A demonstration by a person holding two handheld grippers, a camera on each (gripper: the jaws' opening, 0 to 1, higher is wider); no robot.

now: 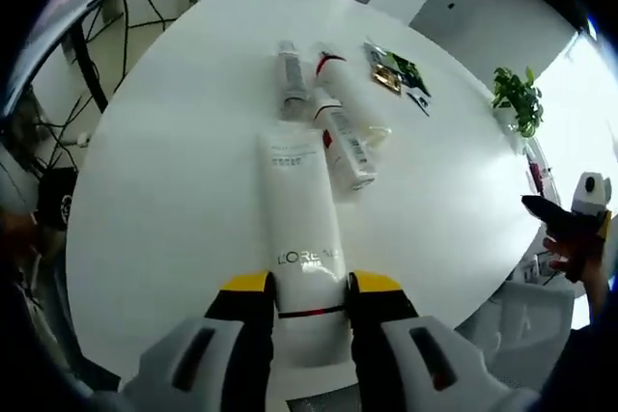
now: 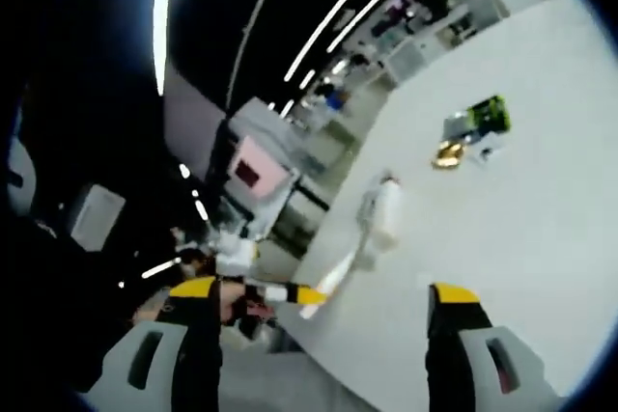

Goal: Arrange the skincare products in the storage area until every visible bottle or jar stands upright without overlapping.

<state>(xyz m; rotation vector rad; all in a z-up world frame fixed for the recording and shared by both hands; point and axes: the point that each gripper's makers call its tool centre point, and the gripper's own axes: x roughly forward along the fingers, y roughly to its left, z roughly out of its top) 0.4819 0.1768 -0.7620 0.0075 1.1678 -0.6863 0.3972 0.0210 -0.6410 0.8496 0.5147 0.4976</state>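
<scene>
Three tubes lie flat mid-frame on the white table [image 1: 164, 171]. My left gripper [image 1: 311, 294] pinches the big tube [image 1: 301, 229] at bottom centre; tipping it up could knock the neighbouring tube [image 1: 346, 142]. My right gripper [image 2: 328, 296] is spread, empty.

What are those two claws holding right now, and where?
The left gripper clamps the white tube near its lower end. The right gripper is open, holding nothing.
</scene>
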